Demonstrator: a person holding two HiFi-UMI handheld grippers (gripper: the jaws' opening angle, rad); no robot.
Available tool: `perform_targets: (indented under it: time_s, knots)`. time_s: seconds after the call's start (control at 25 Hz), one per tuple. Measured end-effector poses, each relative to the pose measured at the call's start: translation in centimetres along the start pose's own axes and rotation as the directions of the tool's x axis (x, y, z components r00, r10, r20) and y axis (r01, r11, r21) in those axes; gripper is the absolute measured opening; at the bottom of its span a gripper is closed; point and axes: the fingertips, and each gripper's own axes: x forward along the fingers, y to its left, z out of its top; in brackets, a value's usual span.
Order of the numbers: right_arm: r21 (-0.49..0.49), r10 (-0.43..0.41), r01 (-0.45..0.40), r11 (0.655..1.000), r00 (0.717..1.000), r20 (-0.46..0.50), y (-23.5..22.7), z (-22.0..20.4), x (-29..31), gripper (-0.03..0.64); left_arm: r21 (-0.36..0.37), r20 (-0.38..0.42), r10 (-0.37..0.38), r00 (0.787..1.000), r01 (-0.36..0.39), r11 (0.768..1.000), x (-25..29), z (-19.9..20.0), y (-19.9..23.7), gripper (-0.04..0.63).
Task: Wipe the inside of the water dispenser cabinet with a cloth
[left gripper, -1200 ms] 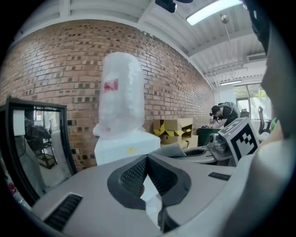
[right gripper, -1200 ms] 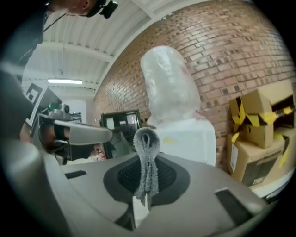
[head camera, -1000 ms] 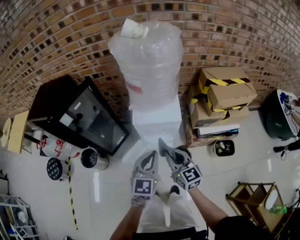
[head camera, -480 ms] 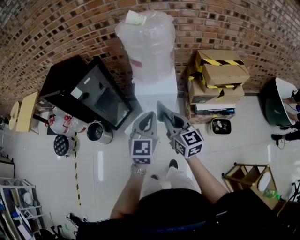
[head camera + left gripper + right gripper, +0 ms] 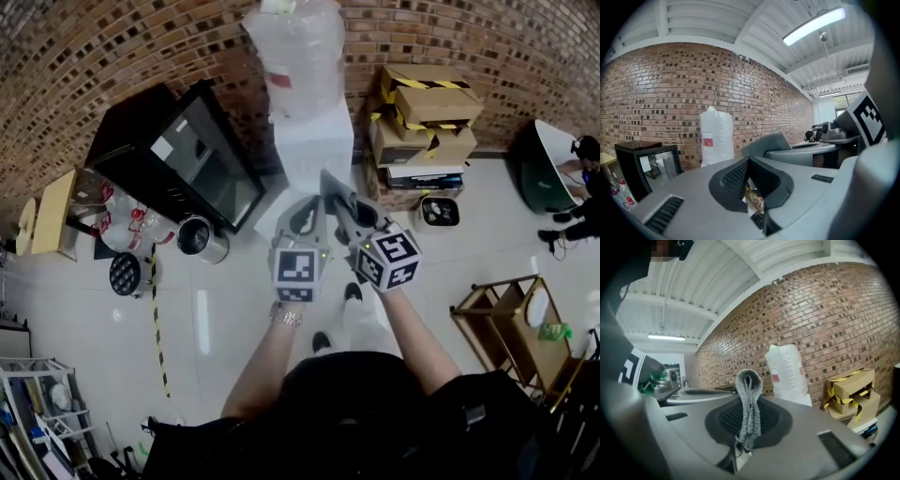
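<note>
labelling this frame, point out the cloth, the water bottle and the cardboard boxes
cloth (image 5: 749,401): right gripper view, middle of fold.
water bottle (image 5: 302,56): head view, wrapped side.
cardboard boxes (image 5: 433,101): head view, top box lid.

The water dispenser (image 5: 314,150) is stood against the wall (image 5: 112,56), with a bottle (image 5: 300,56) set on top. A display cabinet (image 5: 187,159) is placed to its left and cardboard boxes (image 5: 422,112) are stacked to its right. The left gripper (image 5: 302,208) and right gripper (image 5: 330,187) are held side by side before it, a cloth (image 5: 748,401) lodged in the latter.
</note>
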Motion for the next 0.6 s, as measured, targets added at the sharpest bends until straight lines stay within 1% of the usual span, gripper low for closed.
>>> perform_targets:
  time_s: [0.16,0.24,0.4,0.6]
  knots:
    - [0.002,0.004,-0.004,1.0,1.0,0.0,3.7,-0.7,-2.5,0.023,0.004,0.001,-0.01,1.0,0.01,1.0,-3.7,0.1,-0.7,0.002]
    - [0.003,0.008,-0.008,1.0,1.0,-0.001,4.8,-1.0,-3.2,0.023,0.003,0.004,-0.011,1.0,0.011,1.0,-4.8,0.2,-0.9,0.002]
    - [0.024,0.004,-0.004,1.0,1.0,0.0,4.9,-0.7,-3.8,0.022,0.014,0.014,-0.001,1.0,0.0,1.0,-5.5,1.0,-1.2,0.002]
    - [0.038,0.02,-0.021,0.999,0.999,0.025,4.6,0.7,-4.3,0.023,0.02,0.03,0.014,0.999,-0.015,1.0,-5.7,2.0,-1.4,0.002]
